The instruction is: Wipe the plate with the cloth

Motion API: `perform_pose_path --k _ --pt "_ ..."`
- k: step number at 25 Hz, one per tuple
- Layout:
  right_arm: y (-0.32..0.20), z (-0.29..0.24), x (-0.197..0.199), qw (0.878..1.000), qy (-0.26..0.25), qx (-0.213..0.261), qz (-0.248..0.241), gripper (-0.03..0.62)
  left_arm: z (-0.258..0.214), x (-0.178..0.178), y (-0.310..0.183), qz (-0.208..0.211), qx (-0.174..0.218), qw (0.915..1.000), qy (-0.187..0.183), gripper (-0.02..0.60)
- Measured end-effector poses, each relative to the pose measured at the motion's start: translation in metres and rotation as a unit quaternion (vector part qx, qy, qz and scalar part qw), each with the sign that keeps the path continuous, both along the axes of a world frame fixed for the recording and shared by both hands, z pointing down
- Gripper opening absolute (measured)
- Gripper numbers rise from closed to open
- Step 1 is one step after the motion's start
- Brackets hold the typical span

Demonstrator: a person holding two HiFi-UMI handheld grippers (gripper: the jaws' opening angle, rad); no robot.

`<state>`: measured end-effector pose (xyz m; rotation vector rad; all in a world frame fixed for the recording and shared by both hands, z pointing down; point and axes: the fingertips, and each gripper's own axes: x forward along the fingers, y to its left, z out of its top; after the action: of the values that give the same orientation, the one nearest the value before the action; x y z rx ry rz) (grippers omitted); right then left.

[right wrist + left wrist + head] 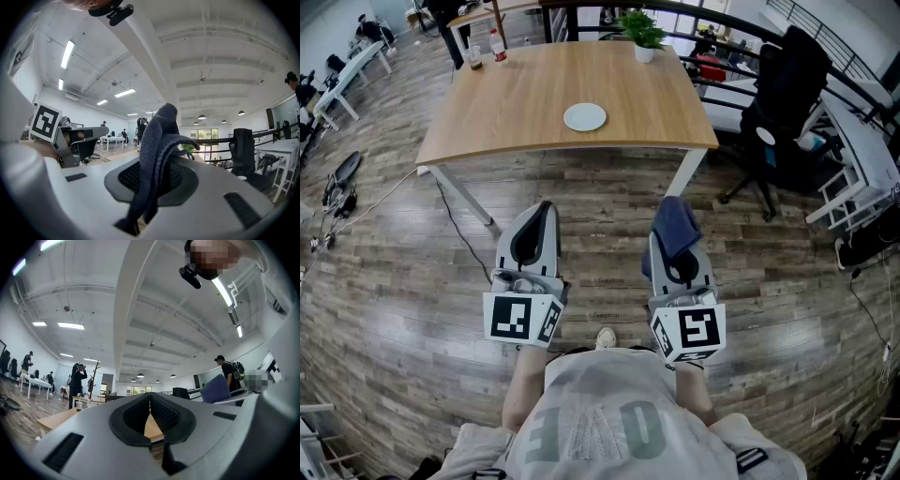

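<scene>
A small white plate (585, 117) lies near the middle of a wooden table (516, 103), well ahead of both grippers. My left gripper (542, 212) is held over the floor short of the table, its jaws shut with nothing between them; in the left gripper view (150, 399) the tips meet. My right gripper (672, 234) is level beside it, shut on a dark blue cloth (674, 228). The blue cloth (157, 154) is pinched between the jaws (154, 187) and bunches up above them.
A cup (474, 62) and a red-capped bottle (499, 47) stand at the table's far left, a potted plant (643, 36) at its far edge. A black office chair (783, 112) and a railing stand right of the table. Cables (455, 225) trail on the wooden floor.
</scene>
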<state>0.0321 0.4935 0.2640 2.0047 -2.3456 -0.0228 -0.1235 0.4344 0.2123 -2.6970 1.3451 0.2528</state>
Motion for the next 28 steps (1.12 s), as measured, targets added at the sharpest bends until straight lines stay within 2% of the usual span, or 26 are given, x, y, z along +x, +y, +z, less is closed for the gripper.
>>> perform_pose_path --k 9,14,19,23,28 --pt "-0.008 -0.002 -0.012 0.998 0.042 0.019 -0.030 0.057 0.001 -0.004 -0.010 -0.015 0.012 0.9997 -0.015 0.009" --pt "-0.008 0.009 -0.008 0.999 0.036 0.004 -0.019 0.056 0.002 -0.011 -0.006 -0.024 0.008 0.9994 -0.023 0.009" --pt "-0.005 0.017 -0.013 0.999 0.022 -0.005 -0.033 0.057 0.014 -0.025 -0.012 -0.045 -0.008 0.9986 -0.028 0.009" --pt "-0.015 0.028 -0.005 0.999 0.032 -0.011 -0.023 0.057 0.017 -0.024 -0.035 -0.044 -0.005 0.9987 -0.025 0.009" --pt "-0.042 0.029 0.007 1.000 0.018 -0.016 -0.013 0.057 0.011 -0.011 -0.070 -0.040 0.011 0.9986 -0.033 0.009"
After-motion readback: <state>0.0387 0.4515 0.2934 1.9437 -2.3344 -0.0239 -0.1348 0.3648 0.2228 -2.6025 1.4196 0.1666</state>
